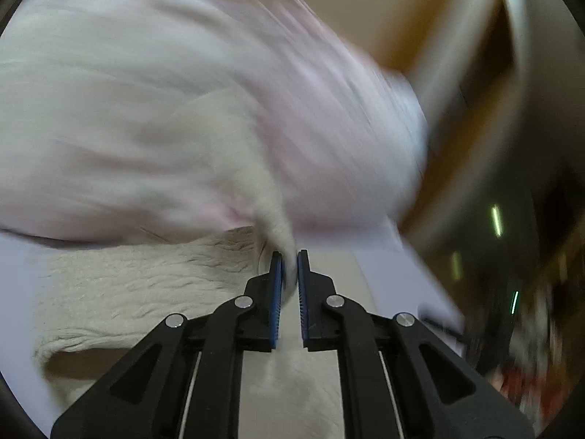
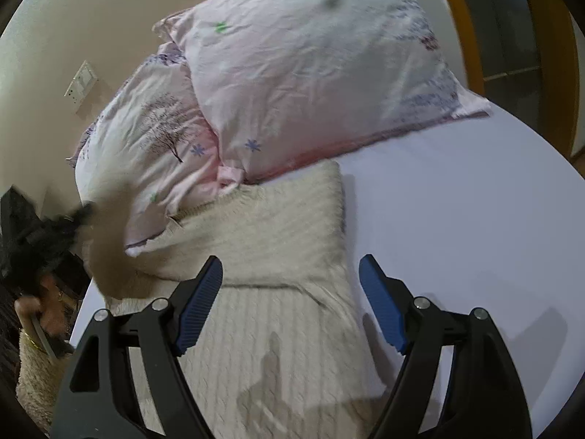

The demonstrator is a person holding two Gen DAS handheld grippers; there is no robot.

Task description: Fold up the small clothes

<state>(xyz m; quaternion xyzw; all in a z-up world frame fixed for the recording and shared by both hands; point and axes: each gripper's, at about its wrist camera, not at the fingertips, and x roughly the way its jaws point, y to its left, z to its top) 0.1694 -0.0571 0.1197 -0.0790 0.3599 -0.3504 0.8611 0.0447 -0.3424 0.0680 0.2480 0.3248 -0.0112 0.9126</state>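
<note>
A cream cable-knit sweater lies on a white bed sheet, partly folded, its top edge against the pillows. In the left wrist view my left gripper is shut on a strip of the sweater's cream fabric, which it holds lifted; the rest of the sweater lies below. That view is blurred by motion. In the right wrist view my right gripper is open and empty, hovering over the sweater's right side. The left gripper shows there as a dark blur at the left with raised fabric.
Two pink-white printed pillows lie at the head of the bed, just past the sweater. They appear blurred in the left wrist view. A beige wall with a switch plate is behind. A wooden door frame stands at the right.
</note>
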